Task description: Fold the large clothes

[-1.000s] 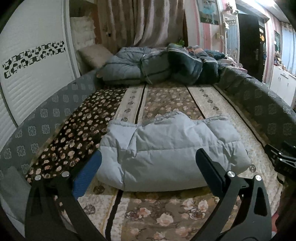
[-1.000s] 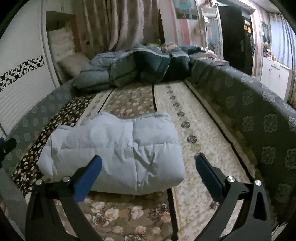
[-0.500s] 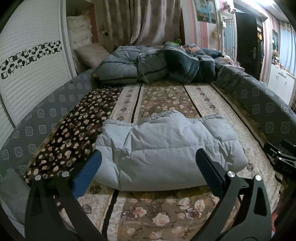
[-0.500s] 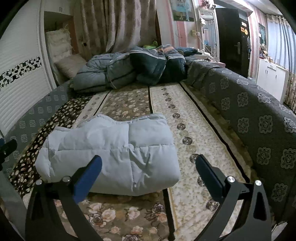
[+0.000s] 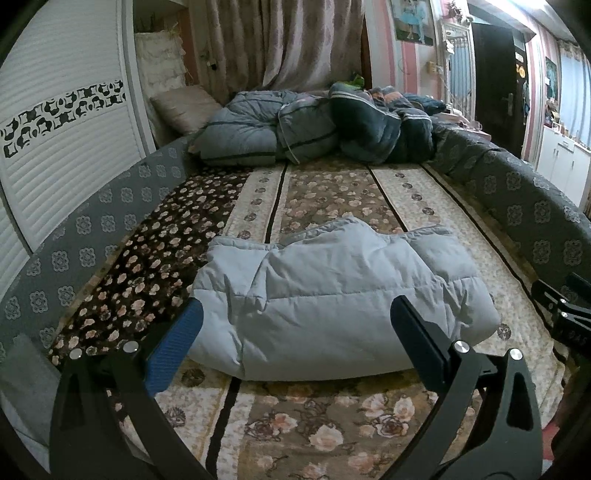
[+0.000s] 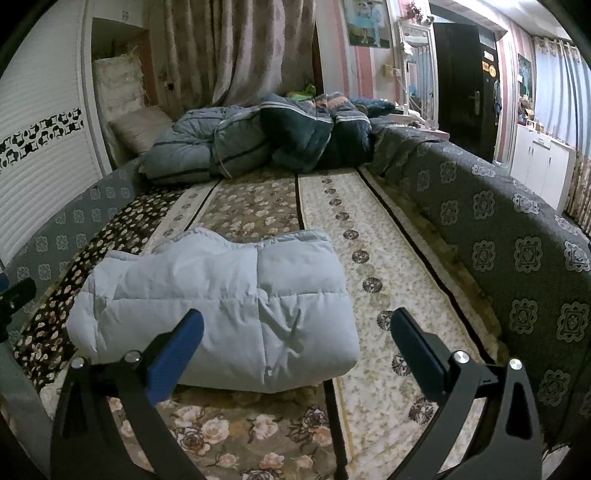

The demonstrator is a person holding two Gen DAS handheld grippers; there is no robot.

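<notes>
Both grippers, left gripper (image 5: 295, 321) and right gripper (image 6: 295, 326), gape wide and empty, hovering clear of the folded pale-blue puffer jacket (image 5: 332, 295); no legible writing.

Folded jacket (image 5: 332, 295) on bed (image 5: 332, 192); quilt pile (image 5: 314, 125) behind jacket at bed's far end; pillow (image 5: 184, 107) left of pile

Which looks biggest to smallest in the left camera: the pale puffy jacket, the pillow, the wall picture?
1. Jacket, though it lies nearest the camera.
2. Pillow.
3. Picture, farthest away and partly cut off.
</notes>
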